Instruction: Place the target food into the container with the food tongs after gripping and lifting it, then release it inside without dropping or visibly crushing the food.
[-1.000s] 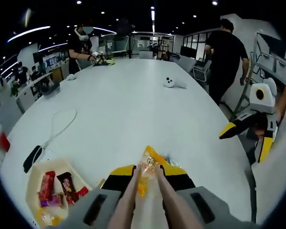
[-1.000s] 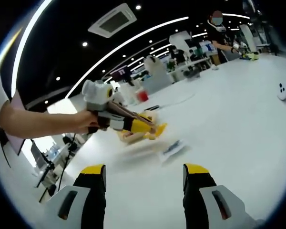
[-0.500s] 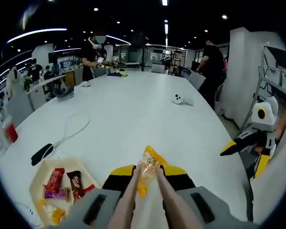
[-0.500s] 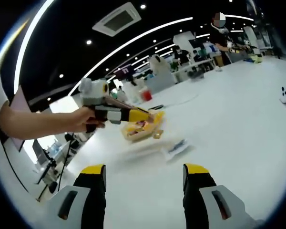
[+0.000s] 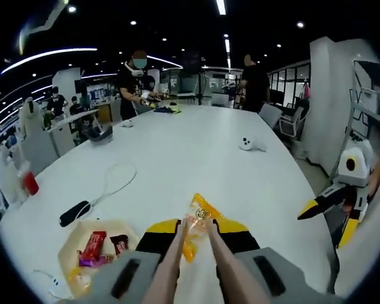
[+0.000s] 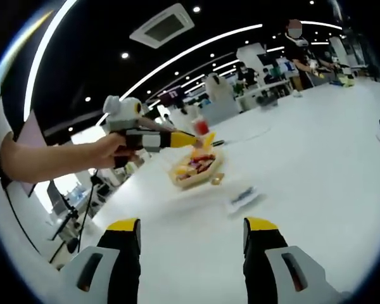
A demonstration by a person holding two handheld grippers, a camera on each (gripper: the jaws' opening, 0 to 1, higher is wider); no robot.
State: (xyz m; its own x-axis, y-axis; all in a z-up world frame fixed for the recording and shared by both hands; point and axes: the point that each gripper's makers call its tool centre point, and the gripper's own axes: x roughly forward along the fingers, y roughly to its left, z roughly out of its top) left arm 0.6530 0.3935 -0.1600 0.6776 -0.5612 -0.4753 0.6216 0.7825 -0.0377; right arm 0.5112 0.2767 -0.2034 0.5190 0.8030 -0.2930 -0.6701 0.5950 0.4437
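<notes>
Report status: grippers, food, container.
Left gripper clamps wooden tongs pinching orange snack packet. Right gripper open, empty. Cream tray of snacks to packet's left, path unobstructed.

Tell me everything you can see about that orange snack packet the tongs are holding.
The orange snack packet is a small glossy wrapper, orange and yellow with a small round mark near its top, and looks like crinkly plastic film. It is pinched between the two tan arms of the food tongs, which the left hand-held gripper squeezes. It stands roughly upright along the tongs, lifted off the white table. In the right gripper view it hangs above the cream tray of snacks.
</notes>
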